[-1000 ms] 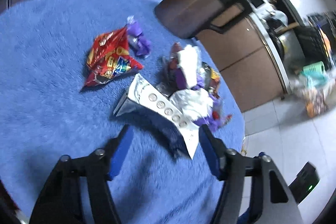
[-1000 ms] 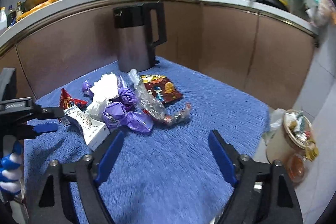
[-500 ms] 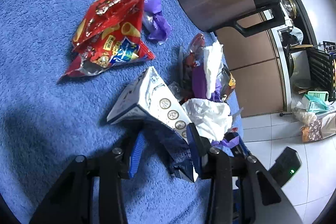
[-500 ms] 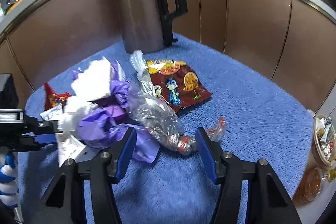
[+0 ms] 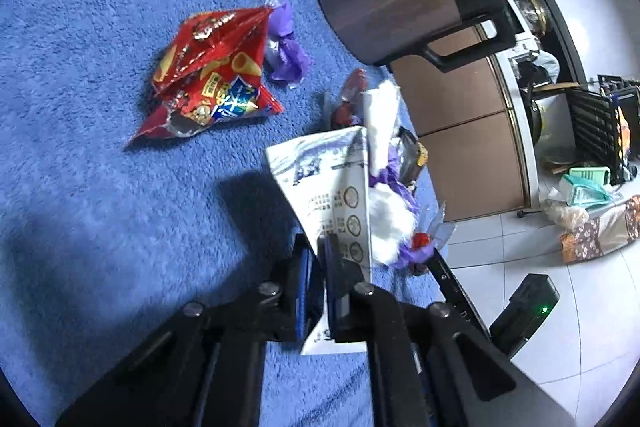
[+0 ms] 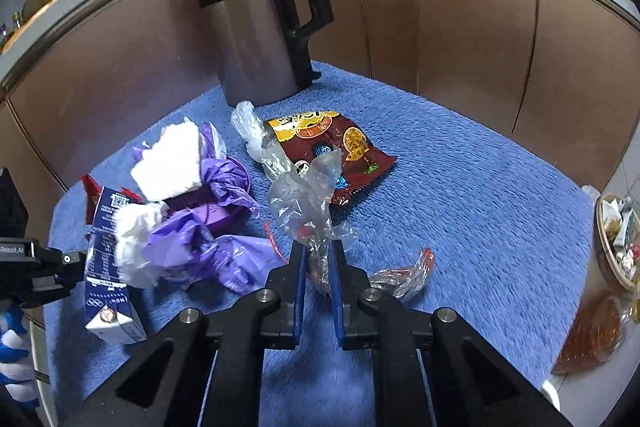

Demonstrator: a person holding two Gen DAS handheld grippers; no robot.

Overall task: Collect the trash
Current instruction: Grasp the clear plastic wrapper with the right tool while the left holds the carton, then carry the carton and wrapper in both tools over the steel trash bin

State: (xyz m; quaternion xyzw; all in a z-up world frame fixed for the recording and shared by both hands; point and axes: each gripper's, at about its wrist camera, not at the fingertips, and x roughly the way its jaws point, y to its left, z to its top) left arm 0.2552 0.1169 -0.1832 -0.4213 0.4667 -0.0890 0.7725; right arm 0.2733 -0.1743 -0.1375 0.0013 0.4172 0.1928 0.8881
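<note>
My left gripper (image 5: 316,247) is shut on a white and blue carton (image 5: 332,183) and holds it tilted above the blue towel; the carton also shows in the right wrist view (image 6: 108,267). My right gripper (image 6: 318,259) is shut on a crumpled clear plastic wrapper (image 6: 304,199). On the towel lie a red snack bag (image 5: 212,79), a small purple wrapper (image 5: 286,55), a dark red snack bag (image 6: 332,151), purple plastic (image 6: 224,239) and white tissue (image 6: 172,163).
A steel kettle with a black handle (image 6: 260,39) stands at the back of the blue towel (image 6: 460,207). A bin with trash (image 6: 616,239) stands on the floor to the right. Brown cabinet fronts (image 6: 460,35) curve behind the table.
Both grippers went from open to shut. The left one closed on the carton and lifted it. The right one moved in and closed on the clear wrapper.
</note>
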